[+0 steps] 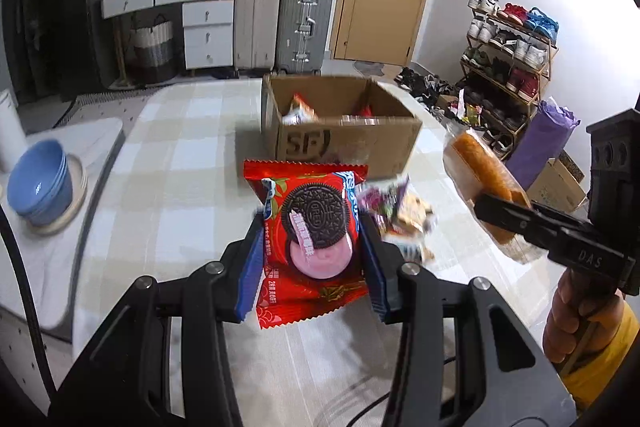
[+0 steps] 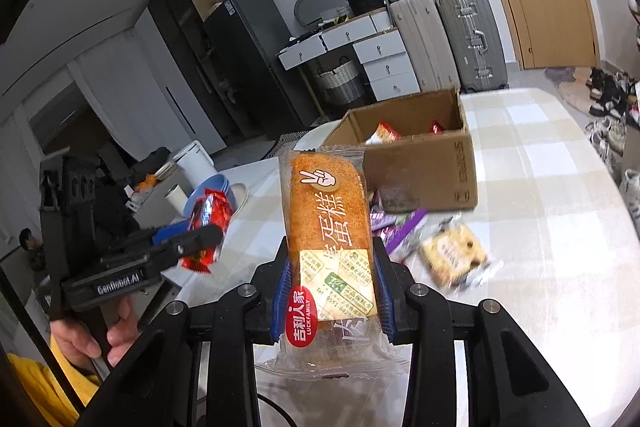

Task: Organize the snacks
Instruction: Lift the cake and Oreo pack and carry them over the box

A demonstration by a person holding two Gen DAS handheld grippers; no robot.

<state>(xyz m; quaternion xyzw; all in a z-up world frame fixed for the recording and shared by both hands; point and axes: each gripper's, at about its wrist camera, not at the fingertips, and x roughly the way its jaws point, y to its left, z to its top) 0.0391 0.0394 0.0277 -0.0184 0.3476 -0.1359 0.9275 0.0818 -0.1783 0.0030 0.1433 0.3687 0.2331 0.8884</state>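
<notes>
Holding one packet in each gripper, the person has both loads lifted above the checked tablecloth with the open brown cardboard box ahead.

Left side of the left wrist view: a stack of blue bowls rests at the table's edge, not involved.

Centre of that view: the left gripper has its blue-padded jaws clamped on the red foil Oreo packet, gripping its two side edges. The packet stands upright between the jaws, long axis pointing forward toward the box. The box lies directly beyond the packet's top edge, centre frame, with a few wrapped snacks already visible inside.

Just right of the packet: a small pile of loose purple and yellow snack wrappers lies on the cloth, between the grippers and the box front.

Right side: the right gripper has its jaws clamped on the lower part of the clear-wrapped orange sponge cake bar. The bar's long axis runs forward along the fingers. In the right wrist view the box sits ahead and to the upper right of the bar's tip.

Judgement: the left gripper is better aligned with the box opening; the right requires a rightward shift. Each load should clear the near box wall before release.
</notes>
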